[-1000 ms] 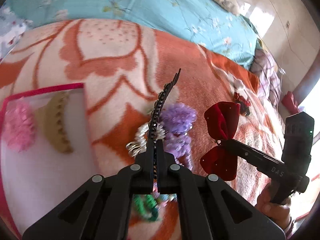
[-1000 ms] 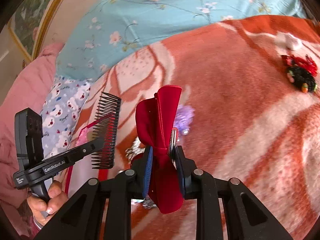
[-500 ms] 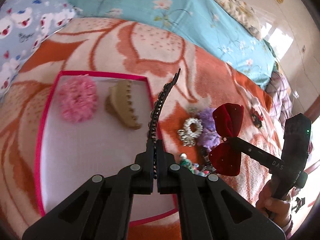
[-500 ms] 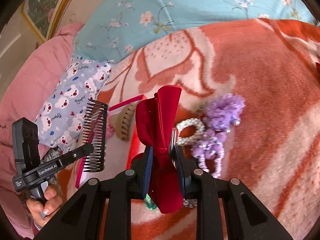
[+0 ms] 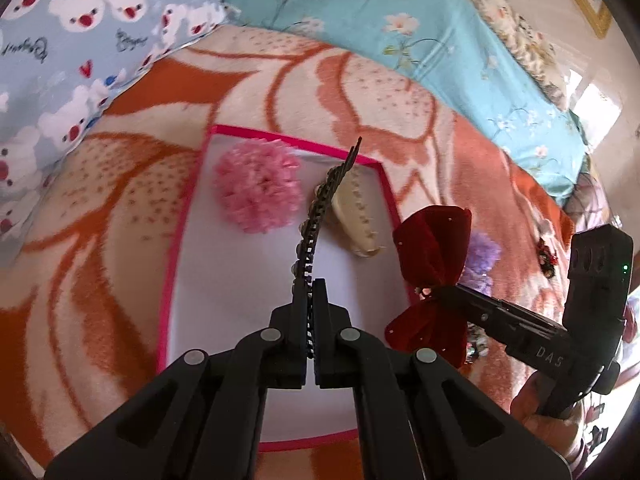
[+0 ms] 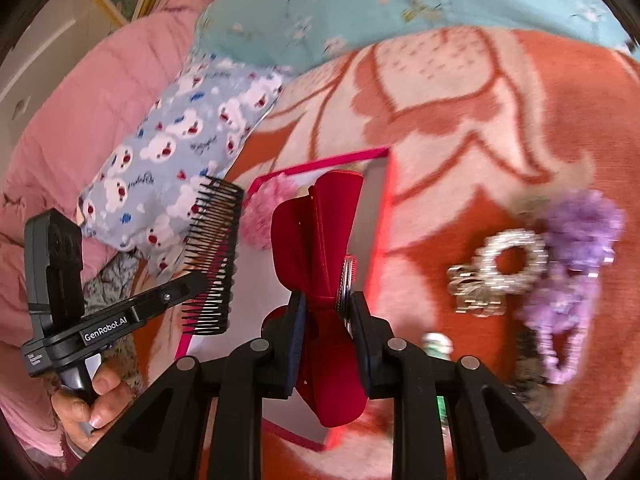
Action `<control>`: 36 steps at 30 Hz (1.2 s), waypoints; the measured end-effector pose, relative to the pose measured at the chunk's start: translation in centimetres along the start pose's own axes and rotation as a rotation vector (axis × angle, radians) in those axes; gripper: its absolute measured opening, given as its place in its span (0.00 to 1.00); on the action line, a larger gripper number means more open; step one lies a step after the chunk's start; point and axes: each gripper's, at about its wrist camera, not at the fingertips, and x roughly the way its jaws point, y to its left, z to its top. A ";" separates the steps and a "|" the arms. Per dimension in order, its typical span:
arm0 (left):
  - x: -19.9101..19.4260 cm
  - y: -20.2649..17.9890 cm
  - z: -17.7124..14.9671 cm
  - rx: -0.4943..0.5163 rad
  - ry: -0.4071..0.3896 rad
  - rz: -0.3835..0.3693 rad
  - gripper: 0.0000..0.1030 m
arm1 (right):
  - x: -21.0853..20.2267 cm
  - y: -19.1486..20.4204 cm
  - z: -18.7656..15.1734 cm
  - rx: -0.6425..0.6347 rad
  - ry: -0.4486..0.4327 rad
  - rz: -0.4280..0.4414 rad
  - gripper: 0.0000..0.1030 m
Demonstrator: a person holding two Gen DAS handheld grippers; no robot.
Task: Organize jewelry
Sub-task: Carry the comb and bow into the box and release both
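Note:
My left gripper (image 5: 310, 296) is shut on a black hair comb (image 5: 320, 216), held edge-on above the white tray with a pink rim (image 5: 240, 300). The comb also shows in the right wrist view (image 6: 214, 256). In the tray lie a pink pompom scrunchie (image 5: 258, 186) and a beige claw clip (image 5: 356, 220). My right gripper (image 6: 326, 308) is shut on a red velvet bow clip (image 6: 316, 236), held over the tray's right edge; the bow also shows in the left wrist view (image 5: 432, 248).
On the orange blanket (image 6: 500, 140) right of the tray lie a pearl scrunchie (image 6: 500, 268), a purple scrunchie (image 6: 576, 248) and a green bead piece (image 6: 438, 344). A bear-print pillow (image 5: 60, 40) and a blue floral sheet (image 5: 400, 20) lie behind.
Both grippers have swung left from the loose jewelry toward the tray. The comb now hangs over the tray's middle and the bow over its right edge.

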 end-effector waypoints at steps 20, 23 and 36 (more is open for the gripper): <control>4.2 3.4 1.8 -0.043 0.030 0.128 0.00 | 7.7 0.3 1.6 -0.030 0.115 -0.024 0.22; 4.6 3.8 2.0 -0.056 0.040 0.121 0.01 | 7.8 0.2 1.7 -0.031 0.113 -0.022 0.22; 4.6 5.4 1.5 -0.102 0.057 0.115 0.15 | 7.3 0.2 1.5 -0.007 0.113 -0.002 0.27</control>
